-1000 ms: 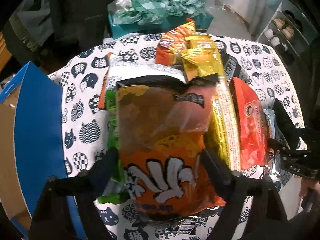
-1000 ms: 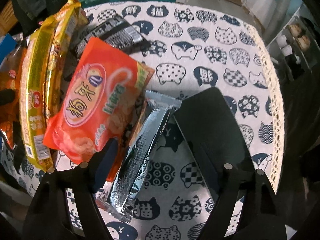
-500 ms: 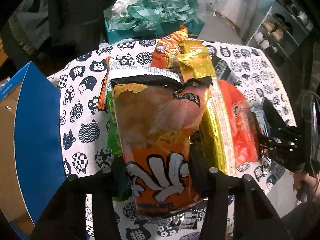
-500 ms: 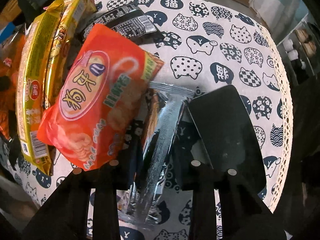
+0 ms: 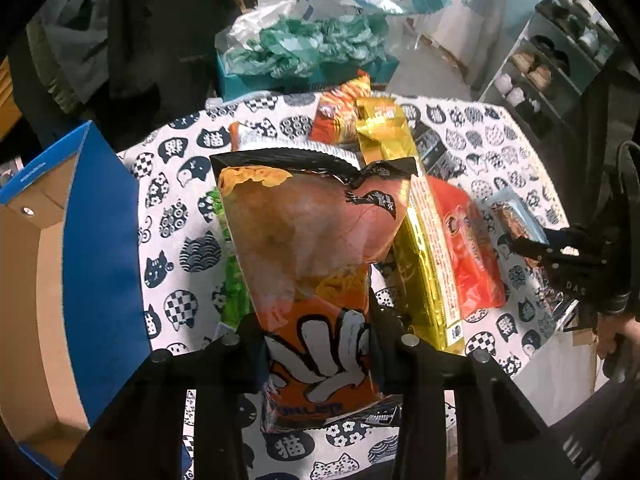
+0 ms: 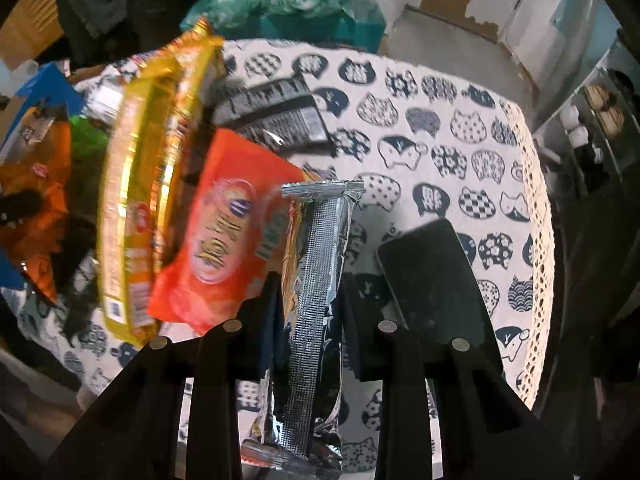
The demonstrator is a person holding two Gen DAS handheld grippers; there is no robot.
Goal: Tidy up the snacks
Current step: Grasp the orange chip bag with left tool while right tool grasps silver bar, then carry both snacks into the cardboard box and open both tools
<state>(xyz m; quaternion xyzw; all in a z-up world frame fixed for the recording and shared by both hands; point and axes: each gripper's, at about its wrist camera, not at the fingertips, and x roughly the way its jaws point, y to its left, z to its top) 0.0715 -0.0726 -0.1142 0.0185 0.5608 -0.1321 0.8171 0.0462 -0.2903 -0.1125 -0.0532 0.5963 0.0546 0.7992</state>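
Now the left tool [image 5: 318, 354] pinches a crinkly orange bag [image 5: 316, 264], the right tool [image 6: 310, 312] a ribbed foil bar [image 6: 316, 300].

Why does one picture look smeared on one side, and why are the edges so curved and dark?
Right wrist view: the yellow pack and red pack are motion-blurred, while the silver pack in the right gripper stays sharp. Left wrist view: mostly sharp, with glare on the orange bag. Both views: the fisheye lens bends the table's edge and darkens the corners.
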